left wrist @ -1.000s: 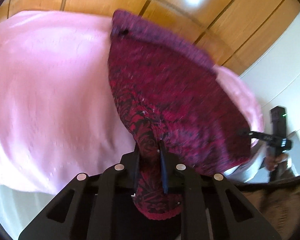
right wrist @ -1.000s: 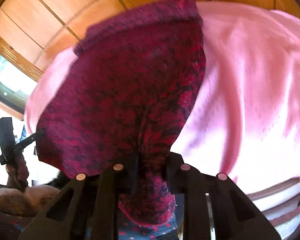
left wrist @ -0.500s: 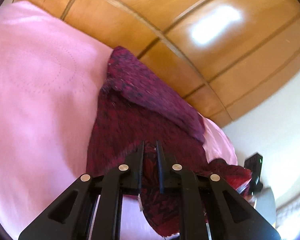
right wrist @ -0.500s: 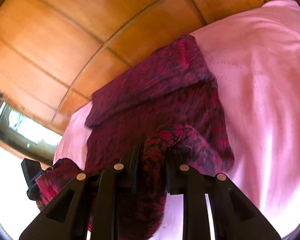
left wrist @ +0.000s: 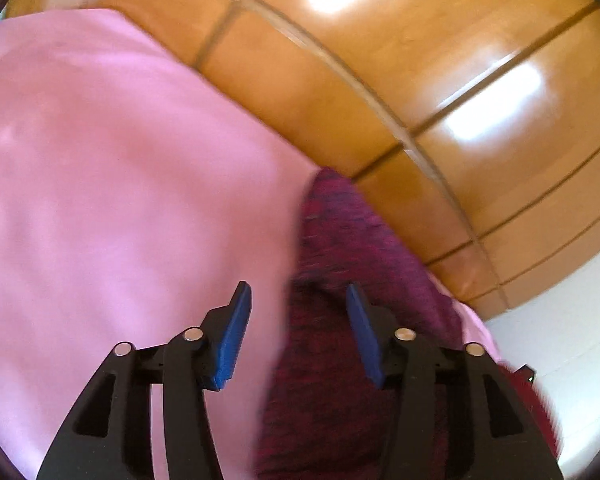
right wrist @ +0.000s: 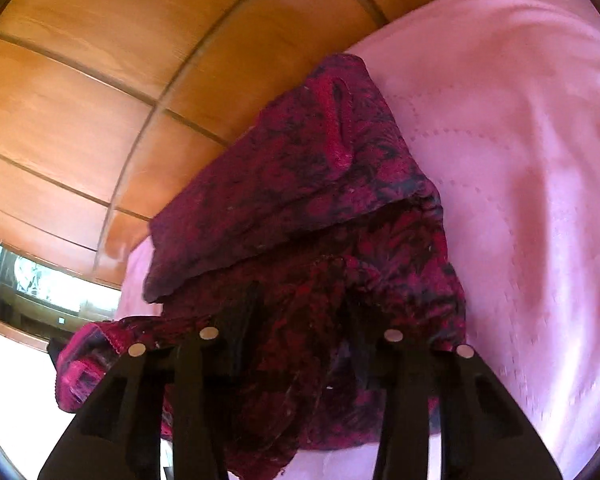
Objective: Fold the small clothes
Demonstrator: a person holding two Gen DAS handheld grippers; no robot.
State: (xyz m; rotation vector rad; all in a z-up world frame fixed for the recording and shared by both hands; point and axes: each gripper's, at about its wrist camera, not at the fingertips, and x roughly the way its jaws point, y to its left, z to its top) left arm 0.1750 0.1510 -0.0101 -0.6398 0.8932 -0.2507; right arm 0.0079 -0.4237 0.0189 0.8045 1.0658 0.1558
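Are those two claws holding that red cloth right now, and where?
No. The left gripper and right gripper have just been opening; the red patterned garment lies loose between them.

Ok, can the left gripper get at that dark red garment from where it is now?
Probably yes. The left gripper has just been opening, and the dark red garment lies on the pink sheet right beneath its fingers, nothing between.

Left gripper (left wrist: 298,322): black plastic linkage arms w/ triangular cut-outs are showing, four silver round screw heads across the top, blue ribbed pads (left wrist: 233,342) lining both fingers. Right gripper (right wrist: 300,334): same black arms & four silver screws are showing; pad colour can't be told, fingers in shadow.
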